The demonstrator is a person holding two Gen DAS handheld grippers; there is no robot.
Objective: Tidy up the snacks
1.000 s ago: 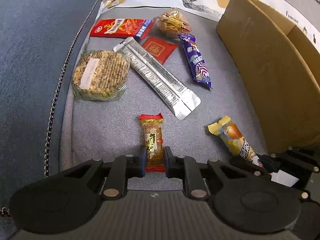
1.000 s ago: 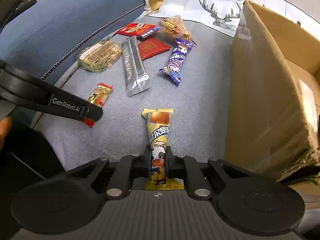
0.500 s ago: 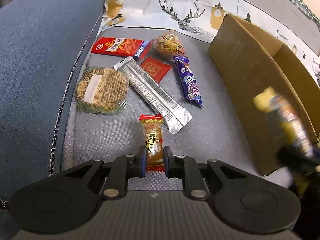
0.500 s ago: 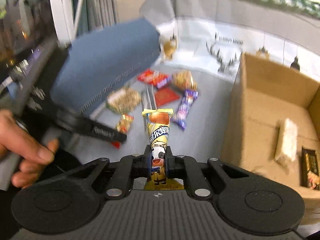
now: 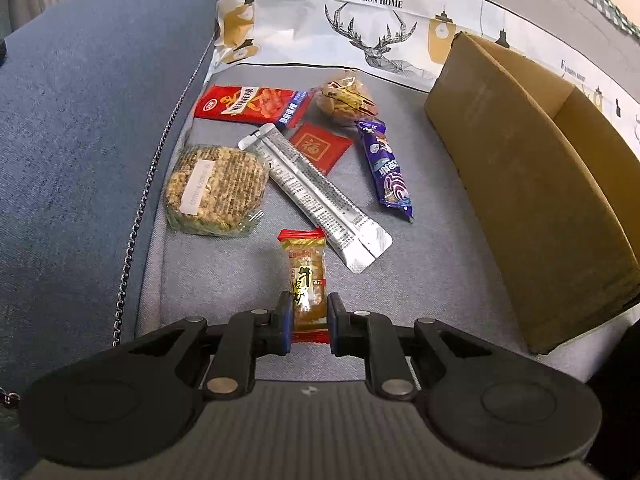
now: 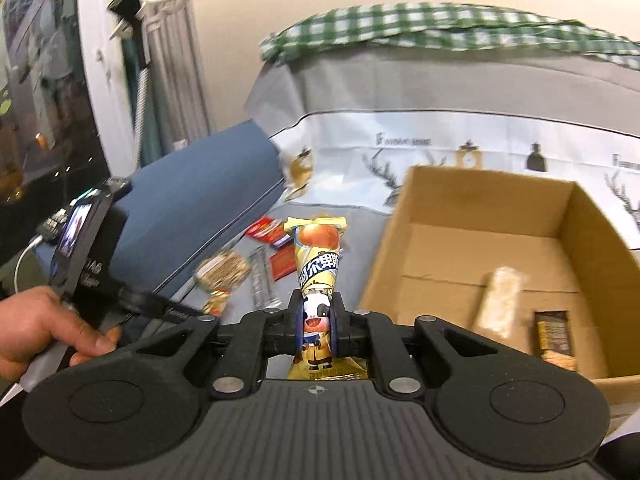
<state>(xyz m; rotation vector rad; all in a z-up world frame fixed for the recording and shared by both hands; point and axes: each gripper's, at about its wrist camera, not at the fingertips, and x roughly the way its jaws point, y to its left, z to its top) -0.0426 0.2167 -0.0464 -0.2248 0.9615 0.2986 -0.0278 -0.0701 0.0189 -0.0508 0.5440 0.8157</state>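
Note:
My left gripper is shut on a small amber candy with red ends and holds it just above the grey sofa seat. My right gripper is shut on a yellow cow-print snack pack and holds it high in the air, left of the open cardboard box. The box holds a pale bar and a dark brown bar. The box also shows in the left wrist view at the right.
On the seat lie a red packet, a clear bag of nuts, a small red sachet, a purple bar, a silver strip pack and a round grain cake. A blue armrest rises at the left.
My right gripper has lifted the yellow pack off the seat and swung up beside the box. My left gripper has raised the candy slightly off the seat.

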